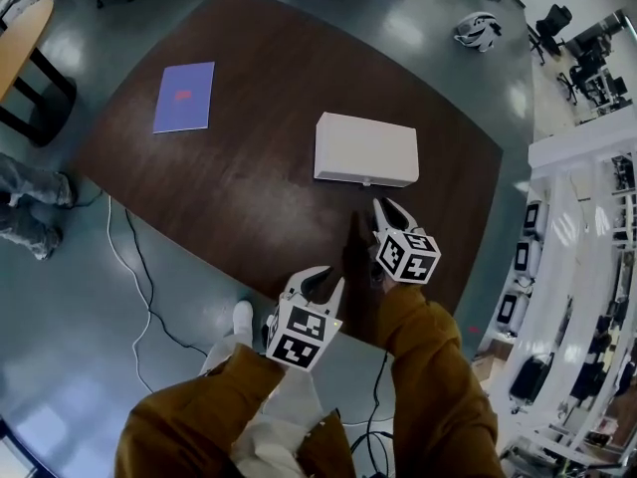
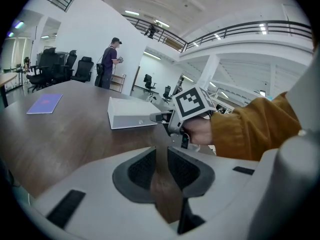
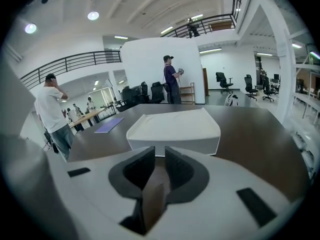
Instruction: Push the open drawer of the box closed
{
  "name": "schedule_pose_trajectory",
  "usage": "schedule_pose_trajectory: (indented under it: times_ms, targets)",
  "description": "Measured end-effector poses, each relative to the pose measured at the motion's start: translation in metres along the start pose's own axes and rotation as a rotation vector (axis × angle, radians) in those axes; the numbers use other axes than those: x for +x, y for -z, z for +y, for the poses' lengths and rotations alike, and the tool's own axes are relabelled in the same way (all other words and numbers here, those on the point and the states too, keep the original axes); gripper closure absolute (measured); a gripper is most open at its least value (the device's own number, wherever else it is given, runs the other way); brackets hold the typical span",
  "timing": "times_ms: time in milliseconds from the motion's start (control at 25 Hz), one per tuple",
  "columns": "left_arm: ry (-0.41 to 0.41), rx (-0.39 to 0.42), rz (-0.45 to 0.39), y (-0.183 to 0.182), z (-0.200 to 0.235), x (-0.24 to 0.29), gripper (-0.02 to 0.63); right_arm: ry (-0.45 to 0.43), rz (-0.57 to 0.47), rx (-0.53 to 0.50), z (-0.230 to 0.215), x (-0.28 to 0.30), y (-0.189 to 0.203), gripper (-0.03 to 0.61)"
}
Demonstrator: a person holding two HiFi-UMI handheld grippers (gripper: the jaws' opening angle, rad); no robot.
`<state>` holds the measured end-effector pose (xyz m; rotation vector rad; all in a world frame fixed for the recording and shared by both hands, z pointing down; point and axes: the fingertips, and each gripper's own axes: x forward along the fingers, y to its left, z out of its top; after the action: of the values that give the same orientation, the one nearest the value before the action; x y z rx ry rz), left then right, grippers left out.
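Note:
The white box [image 1: 366, 147] lies on the dark wooden table [image 1: 249, 187]; its near face carries a small knob [image 1: 366, 181] and looks flush, with no drawer standing out. My right gripper [image 1: 395, 209] hovers just in front of that face, pointing at the box [image 3: 175, 129]. Its jaws [image 3: 160, 166] stand a narrow gap apart with nothing between them. My left gripper [image 1: 323, 279] hangs back at the table's near edge, also narrowly open and empty [image 2: 161, 164]. From there I see the box [image 2: 131, 118] and the right gripper [image 2: 157, 117] beside it.
A purple notebook [image 1: 184, 96] lies at the table's far left. A cable [image 1: 129, 267] trails over the floor by the left edge, near a person's legs [image 1: 25, 202]. Another person [image 3: 52, 114] stands left of the table. Shelving [image 1: 577, 267] runs along the right.

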<state>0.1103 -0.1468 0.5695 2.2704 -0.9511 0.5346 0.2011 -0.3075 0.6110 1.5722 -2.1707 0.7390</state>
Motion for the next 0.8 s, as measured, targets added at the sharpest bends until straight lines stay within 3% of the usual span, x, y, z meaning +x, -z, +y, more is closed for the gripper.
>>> schedule_pose_trajectory:
  times_ms: [520, 800]
  targets:
    - [0.005, 0.055, -0.020, -0.026, -0.071, -0.050, 0.551, -0.228, -0.108, 0.056, 0.057, -0.163, -0.038, 0.546]
    - [0.032, 0.096, -0.037, -0.026, -0.133, -0.095, 0.565, -0.280, -0.207, 0.095, 0.091, -0.263, -0.040, 0.552]
